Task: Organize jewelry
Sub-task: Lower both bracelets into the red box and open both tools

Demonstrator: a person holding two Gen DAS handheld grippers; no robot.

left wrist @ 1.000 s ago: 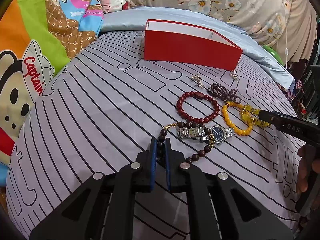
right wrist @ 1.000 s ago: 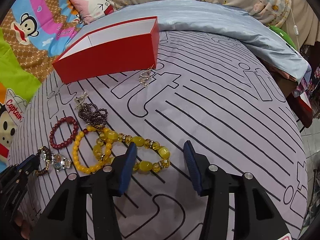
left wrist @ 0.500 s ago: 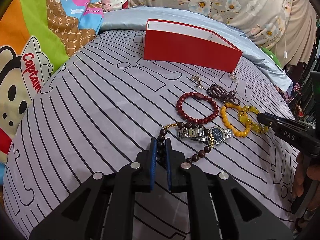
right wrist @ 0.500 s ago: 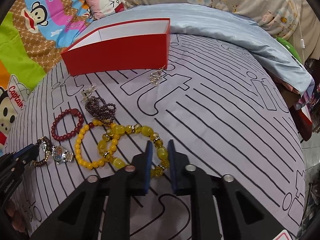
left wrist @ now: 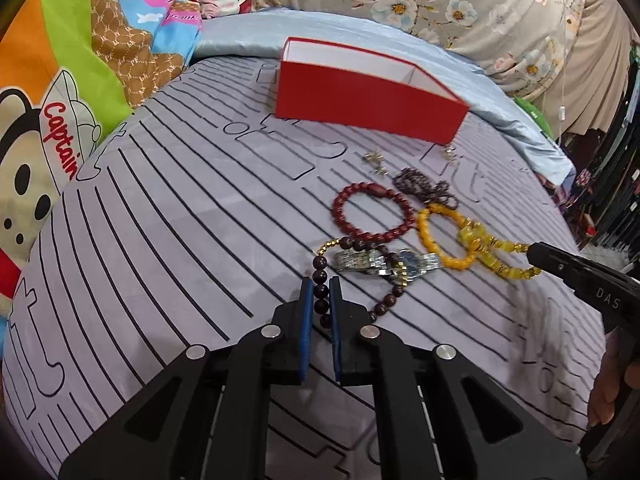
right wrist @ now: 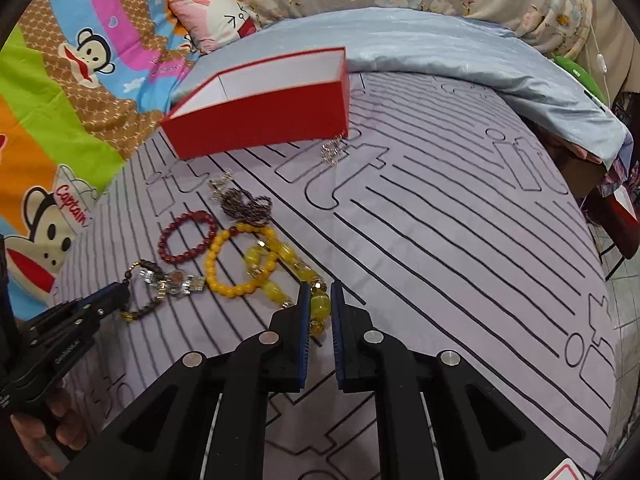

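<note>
My left gripper (left wrist: 320, 286) is shut on a dark brown bead bracelet (left wrist: 384, 304) that drapes over a silver watch (left wrist: 384, 262). My right gripper (right wrist: 320, 292) is shut on a chunky yellow bead bracelet (right wrist: 294, 264), which also shows in the left wrist view (left wrist: 496, 256). A round yellow bead bracelet (left wrist: 436, 236), a dark red bead bracelet (left wrist: 372, 216) and a purple bead string (left wrist: 424, 188) lie beside them on the bed. An open red box (left wrist: 368, 96) stands behind, white inside. Two small silver pieces (left wrist: 374, 160) (right wrist: 331, 150) lie near the box.
The jewelry lies on a lilac bedsheet with black lines (right wrist: 460, 240). Cartoon-print bedding (left wrist: 60, 120) and a pink pillow (right wrist: 216, 20) lie at the left and back. A light blue blanket (right wrist: 440, 52) runs behind the box. The bed's edge drops off at the right.
My right gripper has shut on the chunky yellow bracelet and drawn it out toward me. My left gripper stays shut on the brown bracelet and has hardly moved.
</note>
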